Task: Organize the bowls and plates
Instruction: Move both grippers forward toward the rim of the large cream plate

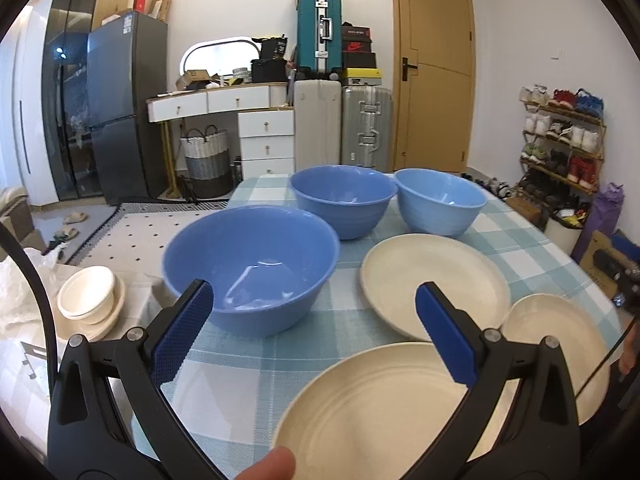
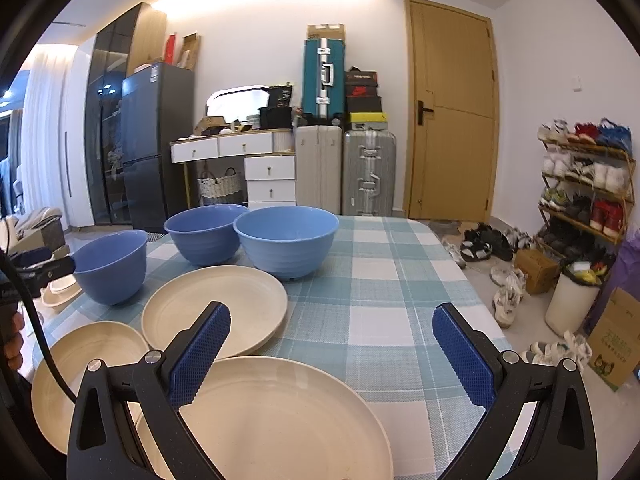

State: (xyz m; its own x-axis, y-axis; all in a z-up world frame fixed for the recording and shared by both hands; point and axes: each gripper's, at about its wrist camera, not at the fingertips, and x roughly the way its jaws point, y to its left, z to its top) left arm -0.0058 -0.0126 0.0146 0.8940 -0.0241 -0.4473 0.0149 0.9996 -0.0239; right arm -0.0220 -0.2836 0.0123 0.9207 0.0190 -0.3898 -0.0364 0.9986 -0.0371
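I'm seeing nothing sorted yet: 3 blue bowls [image 1: 252, 268] and 3 cream plates [image 1: 434, 286] sitting separately on the table [image 2: 384, 288]. I'm holding left hand-held gripper [image 1: 314, 340] and right hand-held gripper [image 2: 328, 356] wide open, both empty. All stacking is remaining.

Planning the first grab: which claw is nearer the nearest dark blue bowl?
Left. The left claw is open right at the bowl; the right claw hangs over the plates, the bowl far to its left.

White walls enclose the room. Left of the tan door [image 2: 454, 120] stand stacked suitcases [image 2: 344, 172], a white dresser [image 2: 248, 160] and a dark fridge [image 2: 156, 140]; a shoe rack [image 2: 586, 188] stands right of the door.
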